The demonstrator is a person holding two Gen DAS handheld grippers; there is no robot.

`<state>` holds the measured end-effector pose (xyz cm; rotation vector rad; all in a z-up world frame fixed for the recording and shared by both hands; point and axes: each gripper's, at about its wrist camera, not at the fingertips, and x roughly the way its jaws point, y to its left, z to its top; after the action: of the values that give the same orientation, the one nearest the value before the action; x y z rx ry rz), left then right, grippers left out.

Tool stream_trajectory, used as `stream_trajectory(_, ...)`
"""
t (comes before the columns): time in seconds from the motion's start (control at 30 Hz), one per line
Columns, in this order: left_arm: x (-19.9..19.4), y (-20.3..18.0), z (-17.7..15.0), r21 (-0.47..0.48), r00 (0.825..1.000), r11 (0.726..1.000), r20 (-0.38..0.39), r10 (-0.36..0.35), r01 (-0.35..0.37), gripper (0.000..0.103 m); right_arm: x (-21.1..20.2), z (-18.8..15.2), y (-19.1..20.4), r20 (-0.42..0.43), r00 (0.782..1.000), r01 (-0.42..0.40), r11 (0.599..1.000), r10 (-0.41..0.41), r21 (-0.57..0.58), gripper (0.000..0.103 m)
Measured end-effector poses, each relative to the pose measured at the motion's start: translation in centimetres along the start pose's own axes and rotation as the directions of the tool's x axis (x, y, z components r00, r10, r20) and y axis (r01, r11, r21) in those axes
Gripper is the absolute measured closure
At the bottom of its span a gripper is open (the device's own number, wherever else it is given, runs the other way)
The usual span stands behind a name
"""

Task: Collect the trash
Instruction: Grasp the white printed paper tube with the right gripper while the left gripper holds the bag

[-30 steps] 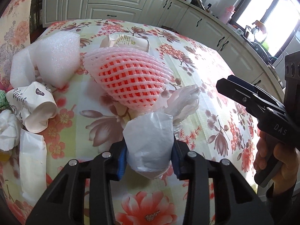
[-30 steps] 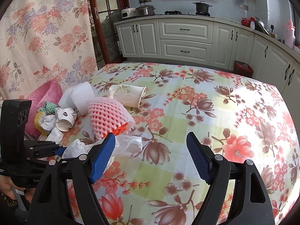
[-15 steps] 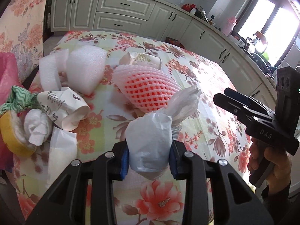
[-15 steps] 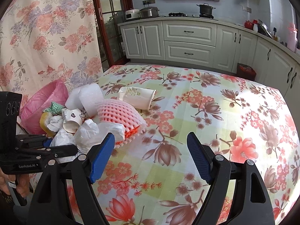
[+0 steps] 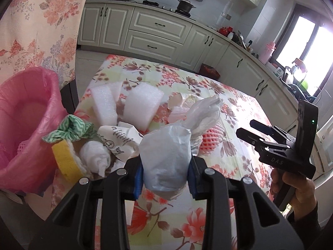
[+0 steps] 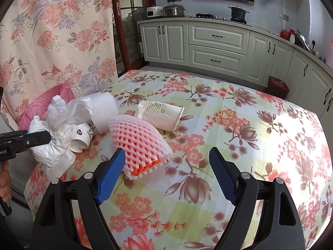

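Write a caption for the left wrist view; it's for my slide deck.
Left gripper shut on a white plastic bag above the floral table, pink-lined bin at left.
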<state>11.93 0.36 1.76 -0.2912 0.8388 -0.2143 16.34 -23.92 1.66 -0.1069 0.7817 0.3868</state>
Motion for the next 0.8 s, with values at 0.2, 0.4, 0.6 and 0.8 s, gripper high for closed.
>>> stream_trajectory(0.2,-1.7,1.6,1.0,-0.031,0.999,0.999,0.044,0.031,-0.03,0.07,2.8,2.7,0.0,-0.014,1.0,0.01,0.999,-0.011,-0.046,0.025)
stream_trajectory(0.4,-2.7,2.8,1.5,-0.055,0.996,0.997,0.068,0.05,-0.046,0.07,7.0,5.8,0.0,-0.055,0.997,0.039,0.987,-0.048,-0.158,0.025)
stream_trajectory(0.6,-3.2,3.6,1.3,-0.075,0.995,0.996,0.072,0.063,-0.058,0.07,11.8,6.6,0.8,-0.163,0.985,-0.002,0.951,-0.052,-0.31,0.025)
stream_trajectory(0.8,-3.4,4.7,1.2,-0.097,0.994,0.993,0.077,0.076,-0.069,0.07,14.0,6.4,2.2,-0.262,0.965,-0.094,0.899,-0.024,-0.428,0.025)
